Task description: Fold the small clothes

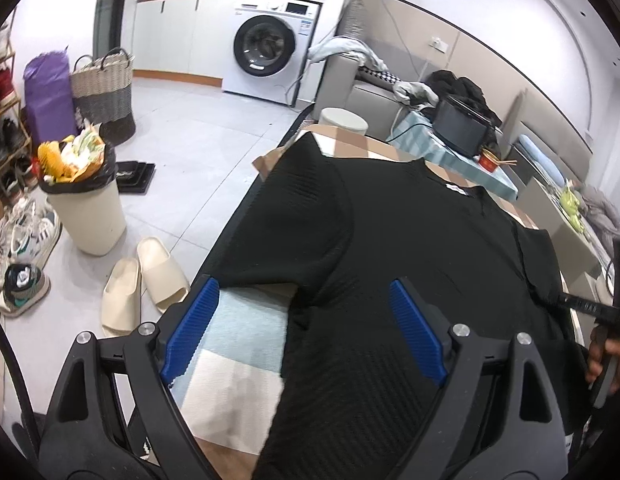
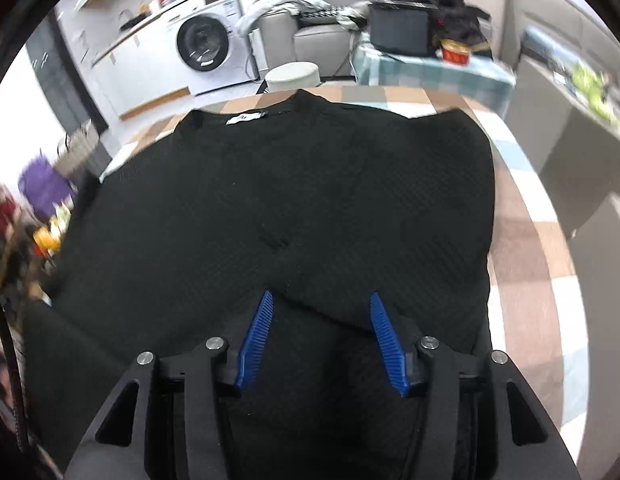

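Observation:
A black textured T-shirt (image 1: 390,240) lies spread on a checked tablecloth (image 1: 230,392), its collar and white label (image 1: 454,189) on the far side. My left gripper (image 1: 302,282) stands wide open just above the shirt's left sleeve and armpit edge, nothing between its blue pads (image 1: 190,328). In the right wrist view the same T-shirt (image 2: 270,184) fills the table. My right gripper (image 2: 320,296) hovers over a fold near the hem, its pads (image 2: 384,340) apart and not pressing the cloth. A hand (image 1: 614,356) shows at the left view's right edge.
The table's left edge drops to a tiled floor with a full waste bin (image 1: 86,216), slippers (image 1: 146,280) and shoes. Beyond the table stand a white stool (image 1: 344,120), a side table with a black box (image 1: 462,128), a sofa and a washing machine (image 1: 266,48). Bare tablecloth (image 2: 522,248) lies right of the shirt.

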A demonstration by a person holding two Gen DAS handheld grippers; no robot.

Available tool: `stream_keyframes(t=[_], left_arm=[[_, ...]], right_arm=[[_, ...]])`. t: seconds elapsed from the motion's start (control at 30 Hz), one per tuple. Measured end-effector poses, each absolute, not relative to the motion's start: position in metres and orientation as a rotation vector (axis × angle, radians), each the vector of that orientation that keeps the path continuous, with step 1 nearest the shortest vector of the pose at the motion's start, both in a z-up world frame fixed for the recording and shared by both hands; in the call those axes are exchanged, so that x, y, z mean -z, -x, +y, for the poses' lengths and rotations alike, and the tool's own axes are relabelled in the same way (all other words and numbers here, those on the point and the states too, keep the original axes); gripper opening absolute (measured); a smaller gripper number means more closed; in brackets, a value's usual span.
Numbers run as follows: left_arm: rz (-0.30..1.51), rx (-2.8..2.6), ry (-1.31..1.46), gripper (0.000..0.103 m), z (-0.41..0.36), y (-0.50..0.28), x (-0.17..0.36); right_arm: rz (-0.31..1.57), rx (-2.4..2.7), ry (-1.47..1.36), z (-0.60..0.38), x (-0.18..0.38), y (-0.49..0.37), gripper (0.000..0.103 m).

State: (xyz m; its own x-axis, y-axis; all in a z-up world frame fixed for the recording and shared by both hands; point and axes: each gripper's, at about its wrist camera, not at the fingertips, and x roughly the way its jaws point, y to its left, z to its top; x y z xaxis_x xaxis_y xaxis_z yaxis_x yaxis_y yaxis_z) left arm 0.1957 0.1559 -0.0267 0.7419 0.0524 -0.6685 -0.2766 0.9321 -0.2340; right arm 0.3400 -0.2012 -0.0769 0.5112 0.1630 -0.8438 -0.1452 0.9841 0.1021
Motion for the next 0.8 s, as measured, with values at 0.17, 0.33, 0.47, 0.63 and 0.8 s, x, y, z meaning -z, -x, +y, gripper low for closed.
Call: stream_keyframes(t=[0.17, 0.33, 0.47, 0.63, 0.8], left_arm=[[0.725, -0.196, 0.344, 0.086, 0.167, -0.194, 0.028], [0.745, -0.220, 0.356, 0.086, 0.174, -0.197, 0.030], [0.744, -0.243, 0.360, 0.086, 0.181, -0.194, 0.031], [0.764, -0.262, 0.397, 0.086, 0.194, -0.198, 0.037], [0.795, -0.305, 0.474, 0.086, 0.215, -0.203, 0.050]], right_arm=[[1.009, -0.215, 0.066, -0.177, 0.089, -0.346, 0.052], [1.018, -0.198, 0.087, -0.179, 0.101, -0.352, 0.015], [0.982, -0.283, 0.059, -0.178, 0.086, -0.337, 0.006], [1.037, -0.351, 0.076, -0.169, 0.091, -0.330, 0.010], [1.001, -0.374, -0.025, -0.180, 0.079, -0.318, 0.046]])
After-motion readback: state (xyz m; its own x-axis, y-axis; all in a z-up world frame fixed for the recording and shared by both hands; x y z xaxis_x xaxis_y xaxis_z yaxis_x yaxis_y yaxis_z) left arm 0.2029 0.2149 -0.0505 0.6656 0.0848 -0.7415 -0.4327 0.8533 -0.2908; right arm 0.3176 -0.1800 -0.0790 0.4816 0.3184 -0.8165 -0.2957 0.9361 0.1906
